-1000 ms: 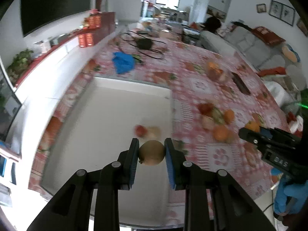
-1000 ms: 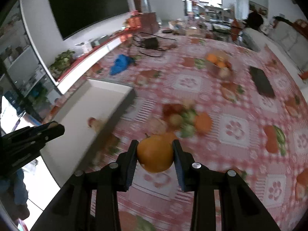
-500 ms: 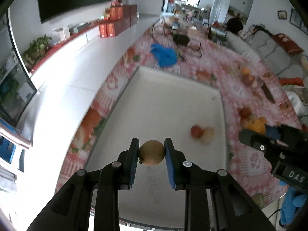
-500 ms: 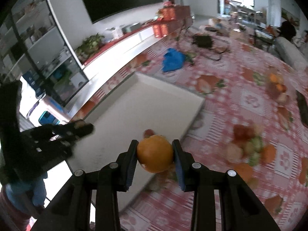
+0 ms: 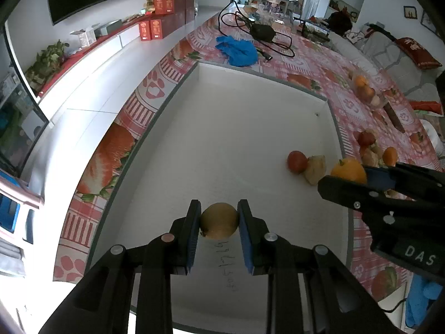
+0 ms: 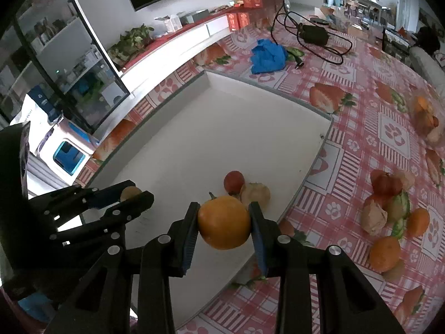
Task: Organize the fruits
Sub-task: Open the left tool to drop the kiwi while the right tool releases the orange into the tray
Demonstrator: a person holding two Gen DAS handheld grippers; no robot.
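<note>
— Brown and smooth, the round kiwi-like fruit [image 5: 219, 220] sits clamped in the left gripper [image 5: 219, 224] above the shallow white tray [image 5: 222, 128]?

— Yes. The right gripper [image 6: 224, 222] pinches a glossy round orange [image 6: 224, 222] over the tray's edge. Farther in lie a red tomato [image 6: 234, 181] and a papery husked fruit [image 6: 256, 193], touching.

The left gripper [image 5: 219, 221] is being carried from the tray's right edge, above the tablecloth [image 5: 358, 105], to well over the white tray [image 5: 222, 128]. The right gripper [image 6: 224, 224] is being swung leftward from above the tablecloth and the loose fruit pile [image 6: 389, 208] to over the tray's right side, just before the red fruit [image 6: 234, 181] and the husked fruit [image 6: 255, 193]. The two grippers are being brought closer together.
</note>
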